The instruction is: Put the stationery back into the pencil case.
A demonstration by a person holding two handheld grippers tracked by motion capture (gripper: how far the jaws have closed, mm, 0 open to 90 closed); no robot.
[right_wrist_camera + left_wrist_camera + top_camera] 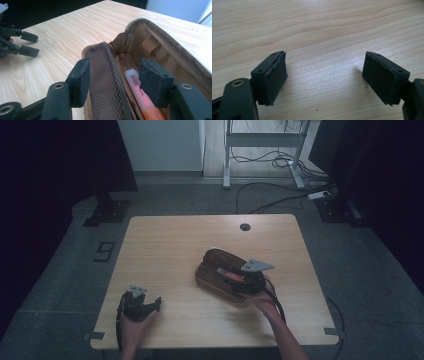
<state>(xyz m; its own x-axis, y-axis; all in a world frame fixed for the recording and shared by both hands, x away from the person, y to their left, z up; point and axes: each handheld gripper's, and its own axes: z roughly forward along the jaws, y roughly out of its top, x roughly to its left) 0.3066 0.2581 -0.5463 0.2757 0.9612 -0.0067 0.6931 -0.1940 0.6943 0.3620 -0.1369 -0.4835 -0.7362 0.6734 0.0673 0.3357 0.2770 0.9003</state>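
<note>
At the left of the high view, the left gripper (156, 304) lay low over the wooden table (165, 250) near its front edge, held in the person's left hand (134, 322). In the left gripper view its jaws stood wide apart with nothing but bare wood grain between them. Out on the floor to the left of the table, a dark mark shaped like a "9" (104, 251) could be read.

Right of centre on the table lay an open brown pencil case (220, 270), its lid tilted back. The right gripper (235, 281) hung over the case's near end, in the person's right hand (264, 299). In the right gripper view its jaws stood apart, pressing on nothing: one sat just outside the case's mesh pocket (105, 82), the other inside the case. Between them lay an orange highlighter (142, 100); its label (136, 82) bore print too small to read.
</note>
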